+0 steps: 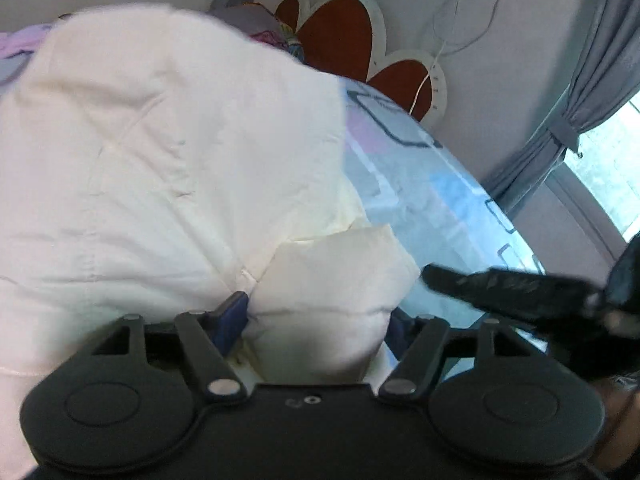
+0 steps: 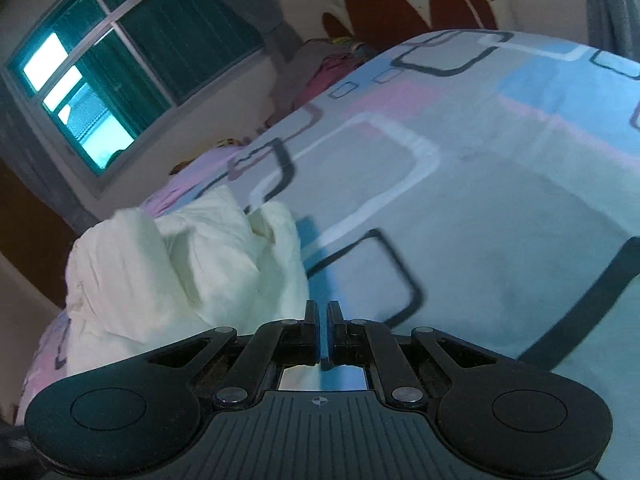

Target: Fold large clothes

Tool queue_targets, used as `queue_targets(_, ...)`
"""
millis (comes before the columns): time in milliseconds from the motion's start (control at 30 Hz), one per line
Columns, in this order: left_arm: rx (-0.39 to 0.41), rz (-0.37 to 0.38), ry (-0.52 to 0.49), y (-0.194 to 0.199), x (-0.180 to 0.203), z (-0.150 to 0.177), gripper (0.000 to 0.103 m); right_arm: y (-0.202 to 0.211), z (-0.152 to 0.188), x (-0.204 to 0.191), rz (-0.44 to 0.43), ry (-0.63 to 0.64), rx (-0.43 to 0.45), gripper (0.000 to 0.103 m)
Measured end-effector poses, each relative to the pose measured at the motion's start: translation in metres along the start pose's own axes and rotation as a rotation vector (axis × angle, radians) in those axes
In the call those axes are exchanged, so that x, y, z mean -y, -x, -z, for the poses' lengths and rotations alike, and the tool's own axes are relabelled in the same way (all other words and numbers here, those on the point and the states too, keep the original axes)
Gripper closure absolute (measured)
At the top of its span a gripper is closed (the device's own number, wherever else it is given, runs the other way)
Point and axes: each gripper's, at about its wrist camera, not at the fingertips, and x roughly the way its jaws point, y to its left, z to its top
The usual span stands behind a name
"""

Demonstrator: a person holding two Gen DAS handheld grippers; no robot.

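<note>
In the left wrist view, the cream garment (image 1: 168, 168) fills the left and the middle of the frame, bunched up in a big soft heap. A thick fold of it comes down to the bottom centre and sits right between the fingers of the left gripper (image 1: 316, 312). The jaws stand rather wide apart. The blue pad of the left finger (image 1: 234, 312) lies against the fold; the other finger is mostly hidden behind the cloth, so I cannot tell if that pad presses on it. To the right of the garment, the bedsheet (image 1: 432, 200) with blue, pink and dark rectangles is seen, and a dark blurred shape (image 1: 520, 292) crosses the lower right. In the upper middle stands a headboard (image 1: 340, 36) with red heart panels.

In the right wrist view, the right gripper (image 2: 323, 312) is at the bottom centre with its jaws fully together and nothing between them. The cream garment (image 2: 180, 272) lies in the lower left of the frame, just beside the fingers on their left side and apart from them, on the patterned bedsheet (image 2: 500, 200). A window (image 2: 120, 60) is in the upper left.
</note>
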Motion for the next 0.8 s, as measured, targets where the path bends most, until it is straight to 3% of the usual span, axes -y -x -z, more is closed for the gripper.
queue_targets(233, -0.027, 0.005, 0.018, 0.014, 0.007, -0.003, 0.025, 0.009, -0.012, 0.006, -0.018, -0.009, 0.015, 0.098)
queue_targets(433, 0.034, 0.015, 0.006, 0.055, 0.015, -0.006, 0.021, 0.007, -0.023, -0.018, -0.036, 0.039, 0.046, 0.097)
queue_targets(467, 0.052, 0.018, 0.007, 0.062, 0.013, -0.007, 0.021, 0.008, -0.023, -0.022, -0.035, 0.051, 0.056, 0.09)
queue_targets(500, 0.07, 0.021, 0.014, 0.07, 0.011, -0.008, 0.021, 0.01, -0.023, -0.026, -0.034, 0.06, 0.073, 0.06)
queue_targets(533, 0.085, 0.026, 0.022, 0.078, 0.008, -0.01, 0.021, 0.012, -0.022, -0.03, -0.029, 0.067, 0.099, 0.036)
queue_targets(567, 0.103, 0.029, 0.029, 0.088, 0.003, -0.012, 0.021, 0.015, -0.022, -0.035, -0.028, 0.084, 0.131, 0.024)
queue_targets(700, 0.223, -0.036, 0.062, 0.12, -0.029, -0.022, 0.021, 0.014, -0.027, -0.059, -0.117, 0.158, 0.13, 0.024)
queue_targets(800, 0.279, -0.099, 0.115, 0.131, -0.07, -0.032, 0.03, 0.009, -0.036, -0.084, -0.186, 0.209, 0.13, 0.025)
